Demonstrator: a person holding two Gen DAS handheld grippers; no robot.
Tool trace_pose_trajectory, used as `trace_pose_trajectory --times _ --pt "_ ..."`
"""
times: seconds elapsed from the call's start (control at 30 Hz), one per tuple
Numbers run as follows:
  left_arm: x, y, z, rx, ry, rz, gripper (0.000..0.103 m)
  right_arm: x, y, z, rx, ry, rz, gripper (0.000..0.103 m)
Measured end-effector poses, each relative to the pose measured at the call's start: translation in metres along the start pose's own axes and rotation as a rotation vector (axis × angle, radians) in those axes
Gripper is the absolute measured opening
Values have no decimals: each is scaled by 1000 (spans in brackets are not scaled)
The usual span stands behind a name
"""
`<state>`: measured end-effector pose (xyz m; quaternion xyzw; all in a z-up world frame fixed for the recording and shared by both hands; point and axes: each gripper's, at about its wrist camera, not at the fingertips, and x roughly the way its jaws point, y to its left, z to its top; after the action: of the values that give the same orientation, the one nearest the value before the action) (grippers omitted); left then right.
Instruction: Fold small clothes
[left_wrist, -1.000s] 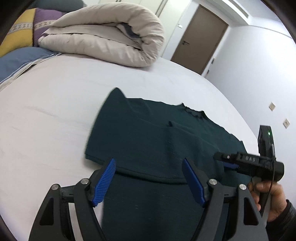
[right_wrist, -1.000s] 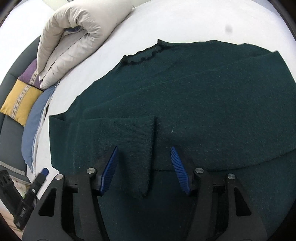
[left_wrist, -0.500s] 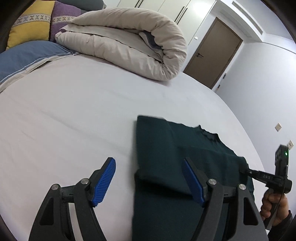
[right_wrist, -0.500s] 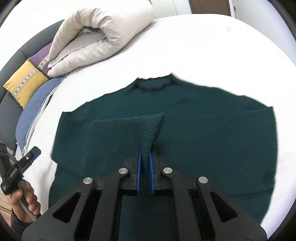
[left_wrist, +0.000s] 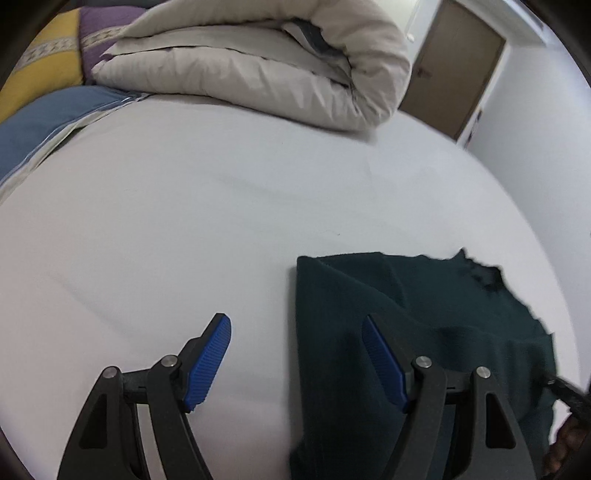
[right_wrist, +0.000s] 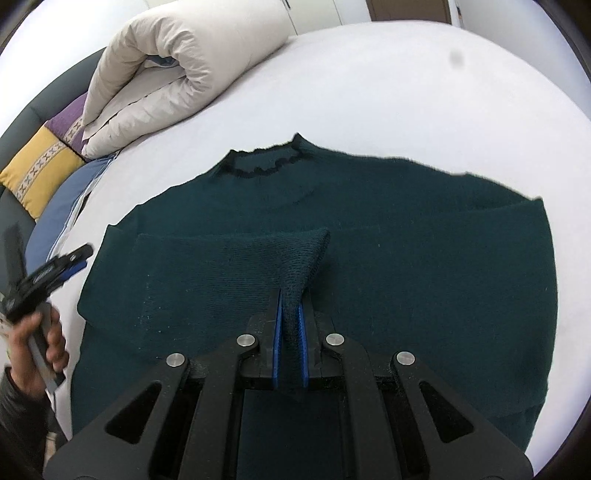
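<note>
My right gripper (right_wrist: 289, 325) is clamped on the cuff end of a sleeve (right_wrist: 295, 258) of the dark green sweater (right_wrist: 424, 258). Its jaws have just come together, and the knit is pinched tight between the blue pads (right_wrist: 276, 332), rising into a small peak just in front of them. The sleeve lies folded across the chest of the sweater, running from the left shoulder side toward the middle.

The sweater itself lies spread flat on the white bed (right_wrist: 369, 85), its dark scalloped collar (right_wrist: 266, 162) pointing away from me and its body reaching back beneath my right gripper.

My left gripper (left_wrist: 297, 343) hangs above the left edge of the sweater with its jaws well apart and nothing between them. One blue pad (left_wrist: 208, 363) is over bare sheet; the other is over the green knit. In the right wrist view I see that gripper at the far left, blurred, held in my left hand (right_wrist: 35, 343), just off the sweater's side.

At the head of the bed sits a folded beige duvet (left_wrist: 258, 70). Beside it lie a blue pillow (left_wrist: 48, 118) and a yellow and purple cushion (right_wrist: 44, 166). A brown door (left_wrist: 454, 70) stands in the far wall.
</note>
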<state>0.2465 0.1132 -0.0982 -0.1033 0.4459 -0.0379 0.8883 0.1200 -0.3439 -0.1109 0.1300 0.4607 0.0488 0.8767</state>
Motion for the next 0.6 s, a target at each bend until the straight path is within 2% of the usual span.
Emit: trace_pose_trajectory --times 0.03,0.1,0.13,0.3,0.47,0.6 --pt "6 -2 2 9 12 6 73 -2 3 0 -21 -15 -15 7" --pt "19 -5 3 28 37 16 59 -5 9 0 -53 -36 -42 7" --pt "24 -7 2 41 40 23 57 -5 10 1 -59 -42 -51 7" --pt "28 -8 3 52 15 31 31 2 1 6 -26 -33 -76 6" --pt "30 -4 0 52 1 31 20 7 -7 -2 19 -28 -68 6" --pt "33 -5 0 58 -7 42 18 13 -16 -6 56 -27 -68 6"
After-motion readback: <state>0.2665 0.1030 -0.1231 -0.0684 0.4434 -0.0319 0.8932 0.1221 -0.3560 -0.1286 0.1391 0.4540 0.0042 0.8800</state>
